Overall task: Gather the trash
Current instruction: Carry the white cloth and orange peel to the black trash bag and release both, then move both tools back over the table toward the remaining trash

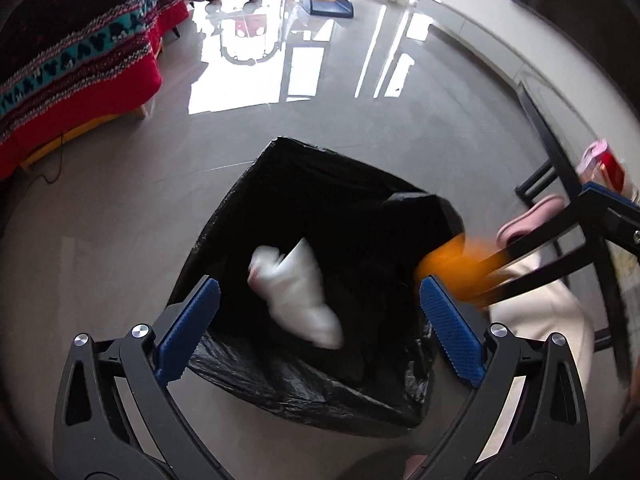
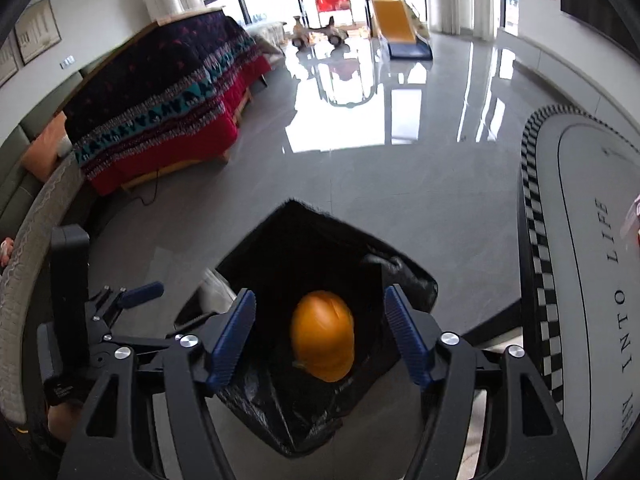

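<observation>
A bin lined with a black trash bag [image 1: 328,216] stands on the grey floor. In the left wrist view, crumpled white trash [image 1: 296,292] is blurred inside the bag's opening, below my open left gripper [image 1: 320,316]. An orange peel [image 1: 460,268], blurred, is at the bag's right rim by the right gripper's fingers. In the right wrist view the orange peel [image 2: 323,336] is free in the air over the bag [image 2: 320,256], between the jaws of my open right gripper [image 2: 320,332], touching neither. The left gripper [image 2: 132,300] shows at the lower left.
A sofa under a dark and red patterned blanket [image 2: 168,100] stands at the left. A white table with a checkered rim [image 2: 584,248] is at the right. A yellow slide [image 2: 396,24] and ride-on toys stand far back. A black chair frame [image 1: 560,168] and pink items are at the right.
</observation>
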The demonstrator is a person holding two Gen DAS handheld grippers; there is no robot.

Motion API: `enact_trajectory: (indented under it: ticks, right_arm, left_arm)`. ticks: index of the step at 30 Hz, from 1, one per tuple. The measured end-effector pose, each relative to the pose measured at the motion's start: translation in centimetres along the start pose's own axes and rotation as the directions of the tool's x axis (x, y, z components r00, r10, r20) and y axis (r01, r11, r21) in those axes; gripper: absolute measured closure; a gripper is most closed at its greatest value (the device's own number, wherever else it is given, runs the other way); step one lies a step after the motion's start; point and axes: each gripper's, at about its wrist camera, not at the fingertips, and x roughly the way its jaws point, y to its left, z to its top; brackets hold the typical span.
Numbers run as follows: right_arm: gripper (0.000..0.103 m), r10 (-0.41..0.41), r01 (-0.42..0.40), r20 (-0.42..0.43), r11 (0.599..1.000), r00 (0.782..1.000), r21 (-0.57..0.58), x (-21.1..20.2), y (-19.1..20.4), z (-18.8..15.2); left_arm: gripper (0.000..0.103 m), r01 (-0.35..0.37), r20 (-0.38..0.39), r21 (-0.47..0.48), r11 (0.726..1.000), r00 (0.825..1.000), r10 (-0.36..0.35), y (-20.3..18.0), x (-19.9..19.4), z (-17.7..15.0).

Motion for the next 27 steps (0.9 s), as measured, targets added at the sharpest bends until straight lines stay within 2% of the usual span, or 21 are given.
enact_trajectory:
  ticks: [6, 11, 17, 21, 27]
  right_arm:
    - [0.033, 0.014, -0.015, 0.019, 0.999, 1.0, 0.034, -1.3, -1.7, -1.2]
    - [0.033, -0.012, 0.009, 0.048, 0.998, 0.999, 0.055, -2.5, -3.0, -1.8]
    - [0.033, -0.035, 0.026, 0.093, 0.995, 0.995, 0.096, -5.2, -5.8, -3.1]
    - [0.033, -0.084, 0.066, 0.117, 0.986, 0.99, 0.152, -7.8, -9.2, -3.9]
    - [0.033, -0.183, 0.139, 0.151, 0.954, 0.971, 0.264, -11.8, -15.5, -5.3]
  left_arm:
    - [0.006, 0.039, 0.016, -0.014, 0.999, 0.999, -0.038, -0.3, -0.3, 0.4]
    - [0.006, 0.045, 0.027, 0.054, 0.998, 0.999, -0.047, -2.8, -1.8, 0.5]
    - [0.006, 0.099, 0.009, 0.133, 0.986, 0.995, -0.102, -6.9, -2.4, 1.6]
    - [0.006, 0.133, 0.028, 0.218, 0.967, 0.989, -0.142, -11.0, -3.4, 2.5]
    - [0.006, 0.221, 0.019, 0.332, 0.917, 0.97, -0.241, -18.2, -4.0, 4.1]
